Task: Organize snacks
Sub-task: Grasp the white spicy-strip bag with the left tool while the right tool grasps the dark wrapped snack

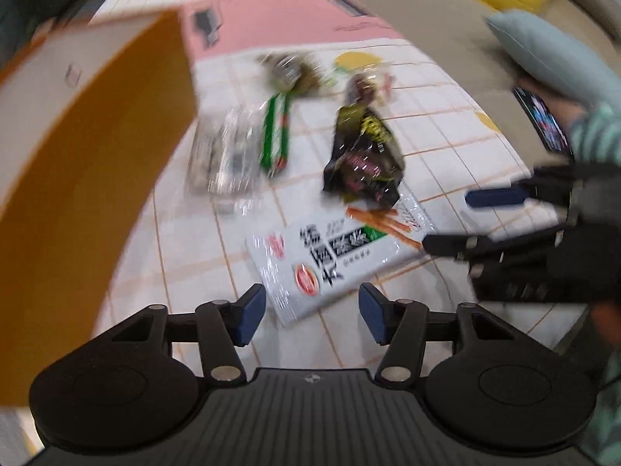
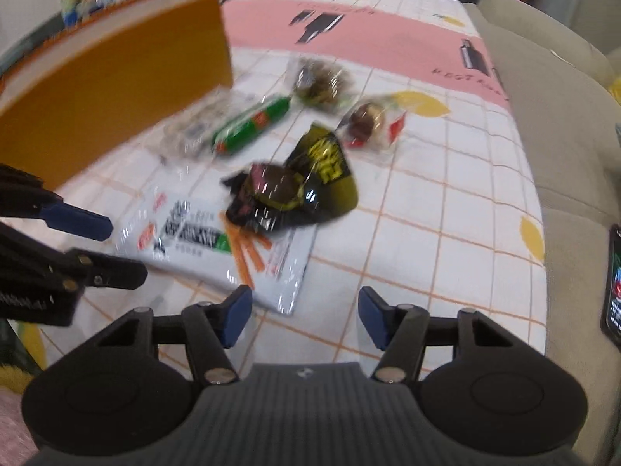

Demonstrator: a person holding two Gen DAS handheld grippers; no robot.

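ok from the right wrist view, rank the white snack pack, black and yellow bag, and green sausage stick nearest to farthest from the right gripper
1. White snack pack: lying just ahead of the right gripper, slightly left.
2. Black and yellow bag: behind the pack, resting on its far edge, near centre.
3. Green sausage stick: farthest, up and left, near the orange box.

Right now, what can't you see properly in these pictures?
- Inside of the orange box: both views show only its outer wall.
- Clear crinkly packet: contents lost to motion blur, left view.
- White flat snack bag: print blurred; black-and-yellow packet covers part.
- Dark phone: cut by the right view's edge.
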